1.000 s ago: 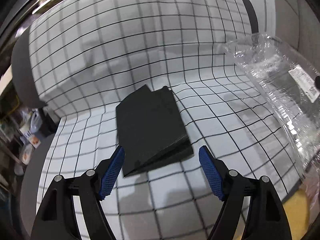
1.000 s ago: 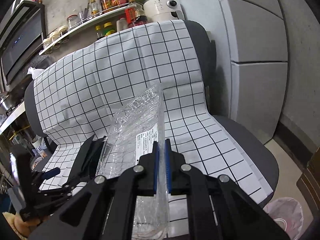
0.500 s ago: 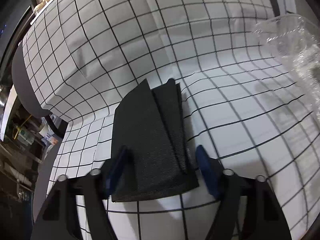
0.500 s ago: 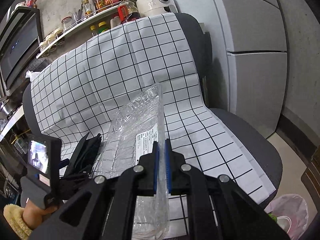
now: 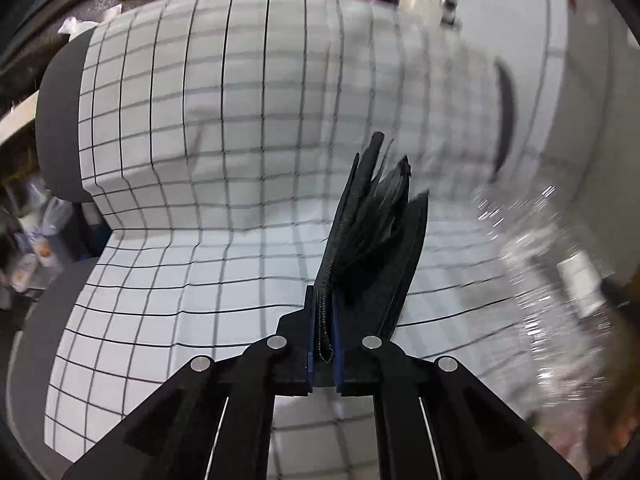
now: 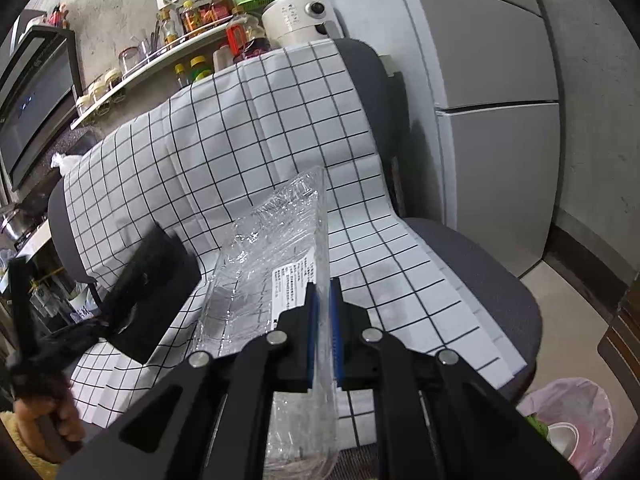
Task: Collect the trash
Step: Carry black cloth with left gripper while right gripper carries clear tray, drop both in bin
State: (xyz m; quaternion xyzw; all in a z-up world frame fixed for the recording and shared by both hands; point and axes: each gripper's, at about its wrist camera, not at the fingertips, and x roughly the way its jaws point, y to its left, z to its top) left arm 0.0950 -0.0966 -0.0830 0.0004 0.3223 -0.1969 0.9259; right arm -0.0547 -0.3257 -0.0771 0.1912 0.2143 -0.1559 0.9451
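Clamping black foam (image 5: 376,240), left hand-held gripper (image 5: 324,344)

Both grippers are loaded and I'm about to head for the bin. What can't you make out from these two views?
- Left wrist view: motion blur smears the clear plastic wrapper; its label is unreadable.
- Right wrist view: the left gripper is blurred behind the black foam sheets, so its grip is indistinct there.
- Right wrist view: the pink-lined trash bin is cut by the frame edge.

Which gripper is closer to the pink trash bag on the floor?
Right. The right gripper, shut on the clear plastic wrapper, is over the chair's right side, above the trash bag. The left gripper, holding the black foam, is on the far side.
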